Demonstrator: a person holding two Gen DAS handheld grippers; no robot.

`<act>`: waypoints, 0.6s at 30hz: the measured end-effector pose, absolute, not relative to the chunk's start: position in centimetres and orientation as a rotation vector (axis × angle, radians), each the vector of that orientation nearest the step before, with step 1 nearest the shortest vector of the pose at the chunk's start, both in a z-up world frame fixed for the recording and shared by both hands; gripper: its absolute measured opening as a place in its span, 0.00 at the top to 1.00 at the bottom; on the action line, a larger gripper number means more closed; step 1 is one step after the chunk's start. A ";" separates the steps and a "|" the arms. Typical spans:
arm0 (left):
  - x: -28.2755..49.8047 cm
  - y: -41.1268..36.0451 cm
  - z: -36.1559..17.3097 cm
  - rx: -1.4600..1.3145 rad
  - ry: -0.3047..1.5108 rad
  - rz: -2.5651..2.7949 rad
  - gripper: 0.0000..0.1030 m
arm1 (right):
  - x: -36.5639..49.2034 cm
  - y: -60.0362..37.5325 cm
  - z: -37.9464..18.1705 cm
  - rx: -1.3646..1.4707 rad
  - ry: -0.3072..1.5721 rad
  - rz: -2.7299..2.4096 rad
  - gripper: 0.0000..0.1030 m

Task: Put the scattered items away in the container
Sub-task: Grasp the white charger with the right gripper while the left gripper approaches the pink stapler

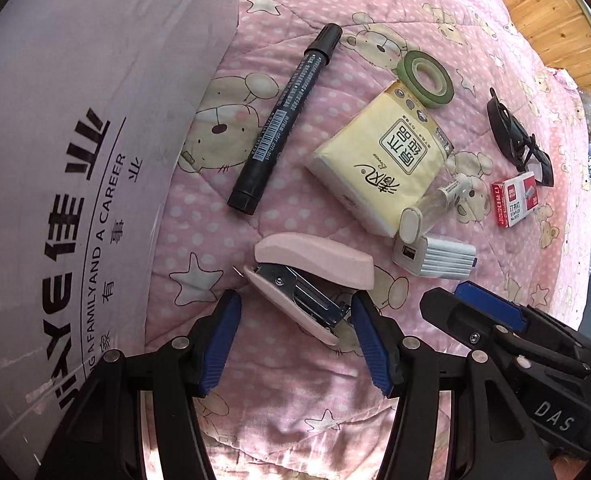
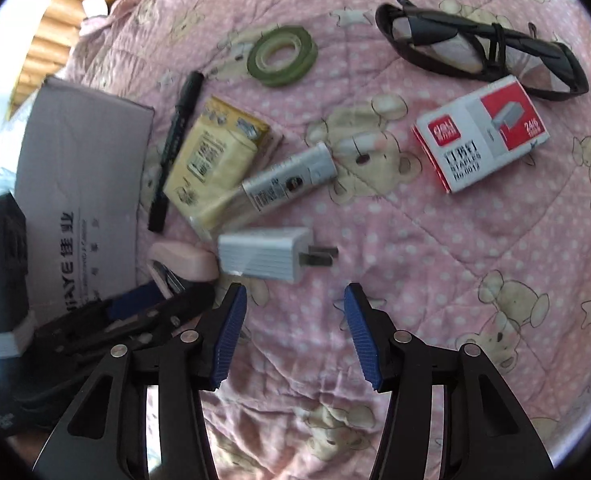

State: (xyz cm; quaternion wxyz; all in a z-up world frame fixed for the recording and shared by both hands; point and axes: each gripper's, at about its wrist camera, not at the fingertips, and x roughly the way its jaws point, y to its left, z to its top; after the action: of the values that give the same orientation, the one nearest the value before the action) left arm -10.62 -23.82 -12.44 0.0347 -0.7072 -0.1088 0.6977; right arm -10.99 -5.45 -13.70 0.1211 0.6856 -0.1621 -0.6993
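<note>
Pink quilt with a bear-and-star print covers the whole work surface. A grey cardboard box with black lettering stands on it at the left edge; its inside is not visible.

Left gripper: jaws spread wide, holding nothing, straddling the rear end of the pink stapler, which lies on the quilt just beside the box. Whether the fingers touch it cannot be told. Right gripper: jaws spread, empty, poised over bare quilt just in front of the white plug adapter.

Scattered items, all on the quilt outside the box:
- Black glasses, folded, at the far right.
- Yellow tissue pack in the middle, its corner under the green tape roll.
- Black marker between box and tissue pack, cap pointing away.
- Red-and-white staple box near the glasses.
- Small clear spray bottle, lying on its side against the tissue pack.
</note>
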 end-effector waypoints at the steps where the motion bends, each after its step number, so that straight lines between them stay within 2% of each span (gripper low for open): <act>1: -10.7 -24.0 -12.3 -2.172 -0.343 2.147 0.43 | -11.3 -5.6 -13.5 1.995 -0.464 -2.049 0.47; 10: -10.5 -24.4 -11.6 -2.159 -0.328 2.162 0.44 | -13.1 -7.9 -14.3 1.977 -0.416 -2.021 0.45; 11: -10.6 -24.4 -11.5 -2.158 -0.331 2.164 0.44 | -13.1 -8.2 -14.4 1.983 -0.415 -2.009 0.53; 12: -10.7 -24.4 -11.4 -2.151 -0.333 2.164 0.44 | -12.9 -8.2 -14.1 1.983 -0.393 -2.025 0.53; 14: -11.0 -24.1 -11.0 -2.107 -0.325 2.167 0.50 | -12.7 -8.1 -13.4 1.981 -0.346 -2.057 0.58; 18: -11.4 -23.2 -10.3 -2.011 -0.335 2.126 0.60 | -12.3 -5.3 -12.4 1.996 -0.373 -2.115 0.63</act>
State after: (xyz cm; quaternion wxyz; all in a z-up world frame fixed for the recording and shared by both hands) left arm -11.36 -23.16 -10.29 0.0978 -0.6795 -0.1130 0.7183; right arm -12.26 -5.35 -12.45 0.1048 0.6771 -0.1267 -0.7173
